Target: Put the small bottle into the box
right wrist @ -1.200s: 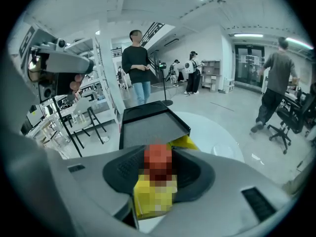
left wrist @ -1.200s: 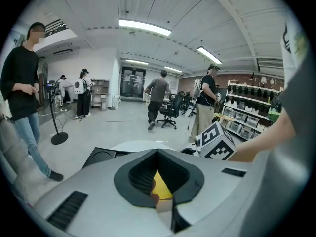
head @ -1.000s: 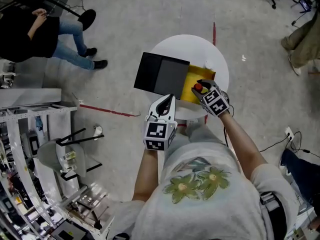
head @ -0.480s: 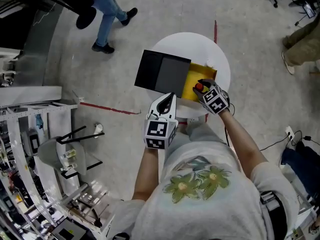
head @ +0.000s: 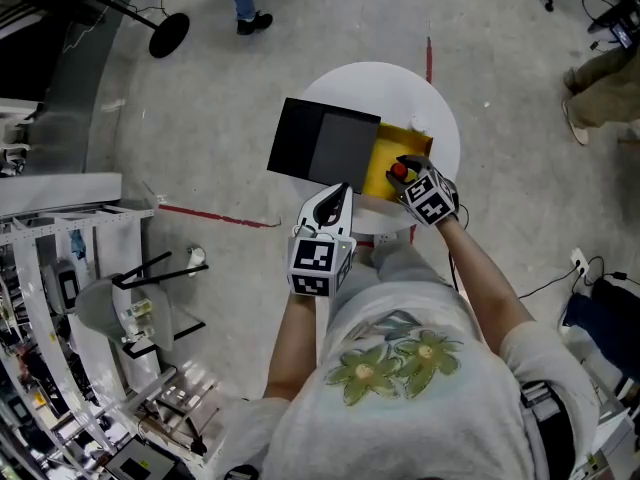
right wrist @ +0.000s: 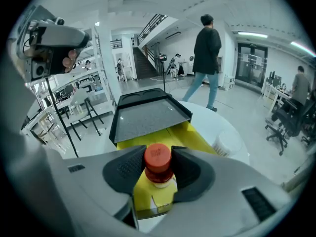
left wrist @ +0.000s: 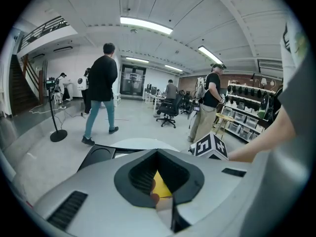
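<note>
The grey floor [head: 200, 118] fills most of the head view, with a red tape line across it. On it stands a round white table [head: 372, 83]. The biggest thing on the table is a flat black tray [head: 310, 143] with a raised rim; it hangs over the table's left edge, and its right side lies on a yellow box [head: 382, 173].

The left gripper [head: 342, 194] hovers at the near edge of the table, and it points at the tray and the box. In the left gripper view its jaws are clenched. The tips meet at the far end, and nothing sits in the hollow between them; only a piece of the yellow box shows through this hollow. The right gripper [head: 403, 169] is over the near right part of the yellow box, and its marker cube [head: 432, 203] faces up.

In the right gripper view the jaws are grasping the small bottle [right wrist: 158, 174], with one pad on each side of its neck. The bottle stands upright, and the yellow box lies under it and beyond it. Whether its bottom touches the box I cannot tell.

A small white container [right wrist: 228, 144] stands on the table to the right of the box. The orange-red cap [right wrist: 157, 156] is on top of the bottle.
</note>
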`<state>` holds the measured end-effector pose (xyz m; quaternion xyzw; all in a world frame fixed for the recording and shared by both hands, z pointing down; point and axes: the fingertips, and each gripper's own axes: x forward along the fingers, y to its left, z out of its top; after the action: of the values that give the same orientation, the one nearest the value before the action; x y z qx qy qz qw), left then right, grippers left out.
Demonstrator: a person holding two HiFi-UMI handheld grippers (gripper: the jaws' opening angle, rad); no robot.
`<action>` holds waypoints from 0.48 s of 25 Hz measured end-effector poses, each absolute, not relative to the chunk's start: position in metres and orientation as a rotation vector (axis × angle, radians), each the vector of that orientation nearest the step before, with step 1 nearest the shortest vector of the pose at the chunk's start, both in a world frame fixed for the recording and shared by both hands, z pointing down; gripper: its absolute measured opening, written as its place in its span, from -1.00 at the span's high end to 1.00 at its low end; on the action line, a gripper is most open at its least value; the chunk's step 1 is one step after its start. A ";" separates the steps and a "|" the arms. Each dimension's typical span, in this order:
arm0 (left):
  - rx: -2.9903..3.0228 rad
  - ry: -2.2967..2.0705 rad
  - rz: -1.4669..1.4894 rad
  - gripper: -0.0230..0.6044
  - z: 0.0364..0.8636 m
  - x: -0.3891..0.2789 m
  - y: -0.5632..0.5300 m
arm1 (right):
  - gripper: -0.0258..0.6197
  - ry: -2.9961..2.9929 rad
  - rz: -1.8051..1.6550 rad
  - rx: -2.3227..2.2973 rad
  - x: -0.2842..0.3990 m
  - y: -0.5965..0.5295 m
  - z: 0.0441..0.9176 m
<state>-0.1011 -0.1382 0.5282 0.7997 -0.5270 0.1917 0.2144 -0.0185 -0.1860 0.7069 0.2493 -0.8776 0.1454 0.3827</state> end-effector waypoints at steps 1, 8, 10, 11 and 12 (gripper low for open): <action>2.219 -1.461 0.531 0.91 0.528 -0.101 -0.138 | 0.41 -2.241 0.375 0.638 -0.019 -0.186 0.707; 2.219 -1.469 0.529 0.91 0.524 -0.101 -0.140 | 0.39 -2.233 0.384 0.652 -0.016 -0.186 0.707; 2.220 -1.464 0.527 0.91 0.526 -0.100 -0.139 | 0.30 -2.234 0.389 0.652 -0.015 -0.186 0.706; 2.220 -1.458 0.525 0.91 0.528 -0.099 -0.138 | 0.30 -2.242 0.396 0.657 -0.015 -0.186 0.704; 2.220 -1.452 0.522 0.91 0.530 -0.098 -0.137 | 0.30 -2.253 0.403 0.666 -0.015 -0.186 0.701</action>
<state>-0.0978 -0.1374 0.5301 0.8015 -0.5243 0.1885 0.2172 -0.0151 -0.1858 0.7011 0.2595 -0.8781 0.1572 0.3700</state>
